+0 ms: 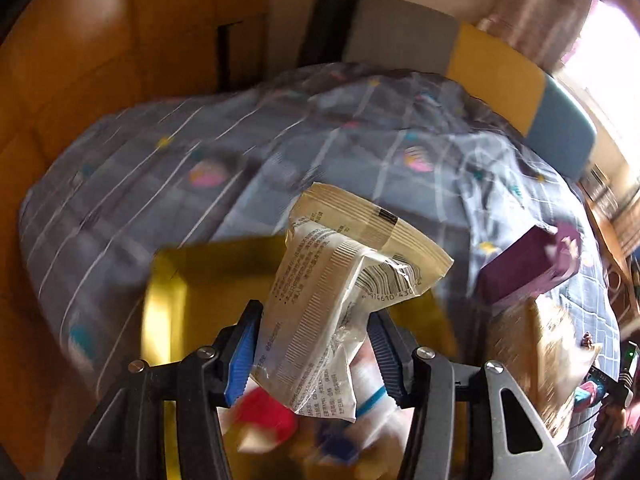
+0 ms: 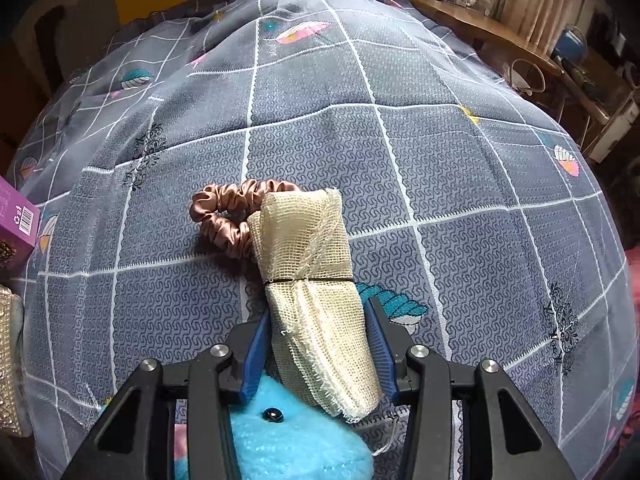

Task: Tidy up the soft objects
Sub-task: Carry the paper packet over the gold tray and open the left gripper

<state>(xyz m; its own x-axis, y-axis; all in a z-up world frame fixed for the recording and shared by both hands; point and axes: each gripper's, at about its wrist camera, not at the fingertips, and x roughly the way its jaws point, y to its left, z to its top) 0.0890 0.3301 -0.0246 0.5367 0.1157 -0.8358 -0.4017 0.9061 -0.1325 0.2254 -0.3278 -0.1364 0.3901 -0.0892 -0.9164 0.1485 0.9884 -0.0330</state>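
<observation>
Left wrist view first: your left gripper (image 1: 314,344) is clamped on a crinkled snack packet (image 1: 340,292), which hangs between the blue pads over a yellow box (image 1: 200,280) lying on the grey checked bedspread (image 1: 280,140). Blurred red and blue items show low in the frame, below the packet; whether they lie inside the box you cannot tell. The packet's long axis runs from near to far, leaning right, its sealed top edge farthest from you.

In the right wrist view, your right gripper (image 2: 318,344) has its pads against a rolled mesh cloth (image 2: 316,280) that rests on the bedspread, its near end overlapping a blue plush toy (image 2: 288,440). The roll's long axis points away from you, tilted slightly left, its far end touching a pink scrunchie (image 2: 236,216).

Judging by this, sorting is midway: the packet is about to be placed, while cloth, scrunchie and plush remain out.
</observation>
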